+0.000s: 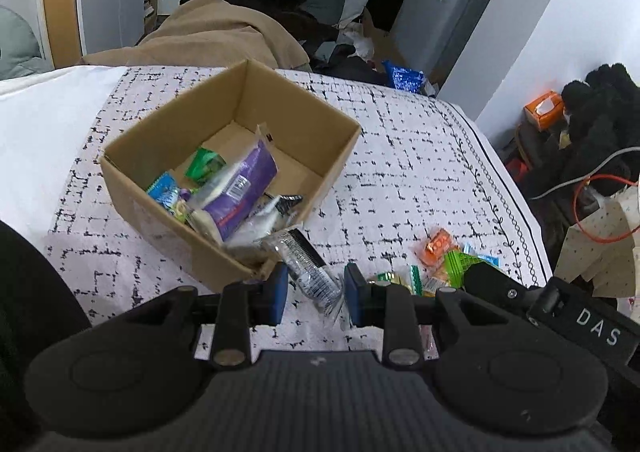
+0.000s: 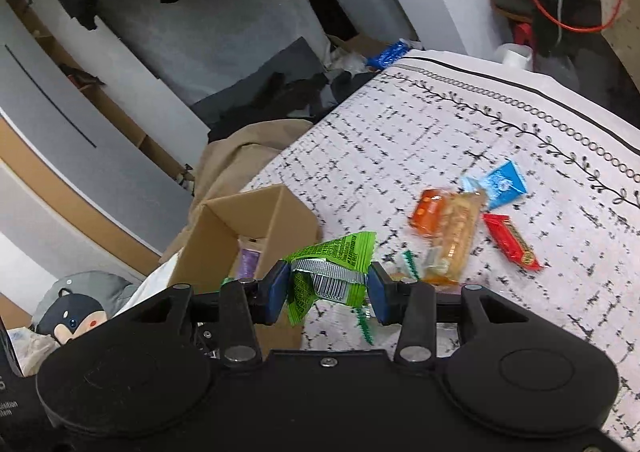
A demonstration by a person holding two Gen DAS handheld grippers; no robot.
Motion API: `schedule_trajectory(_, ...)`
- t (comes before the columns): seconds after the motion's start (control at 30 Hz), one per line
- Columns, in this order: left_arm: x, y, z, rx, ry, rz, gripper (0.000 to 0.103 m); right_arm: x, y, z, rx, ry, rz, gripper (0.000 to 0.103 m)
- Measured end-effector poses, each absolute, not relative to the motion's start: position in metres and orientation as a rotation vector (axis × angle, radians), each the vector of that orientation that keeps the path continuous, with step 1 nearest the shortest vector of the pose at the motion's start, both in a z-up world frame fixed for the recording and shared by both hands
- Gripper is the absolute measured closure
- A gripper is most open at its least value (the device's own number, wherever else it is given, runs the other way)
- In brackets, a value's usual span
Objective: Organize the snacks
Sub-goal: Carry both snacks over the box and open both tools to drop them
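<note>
An open cardboard box (image 1: 168,208) sits on the patterned bedspread and holds several snack packets, among them a purple pack (image 1: 240,192). My left gripper (image 1: 316,292) is open, just right of the box's near corner, with a clear black-printed packet (image 1: 308,272) lying between its fingers. My right gripper (image 2: 328,288) is shut on a green snack packet (image 2: 336,264) and holds it above the bed, right of the box (image 2: 256,216). Loose snacks lie on the bed: an orange packet (image 2: 430,212), a biscuit pack (image 2: 456,240), a blue packet (image 2: 502,184) and a red bar (image 2: 512,240).
The bedspread (image 1: 400,156) ends at a black border on the right. A beige blanket (image 1: 224,32) lies behind the box. Beyond the bed are a blue bag (image 1: 406,78), an orange tissue box (image 1: 544,108), dark clothes and an orange cable (image 1: 600,212).
</note>
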State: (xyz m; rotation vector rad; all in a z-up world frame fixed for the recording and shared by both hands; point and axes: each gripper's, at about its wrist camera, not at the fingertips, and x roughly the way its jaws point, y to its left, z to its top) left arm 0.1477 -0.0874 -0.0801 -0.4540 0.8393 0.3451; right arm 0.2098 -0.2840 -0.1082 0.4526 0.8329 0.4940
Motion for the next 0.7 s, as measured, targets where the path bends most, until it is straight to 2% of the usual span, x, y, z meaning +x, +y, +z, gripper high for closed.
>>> schedule_trajectory(0.7, 0.151, -0.004, -0.073, -0.536, 0.806, 0.387, 0.074, 0.219, -0.221, -0.108, 0.416, 0.783, 0.571, 0.061)
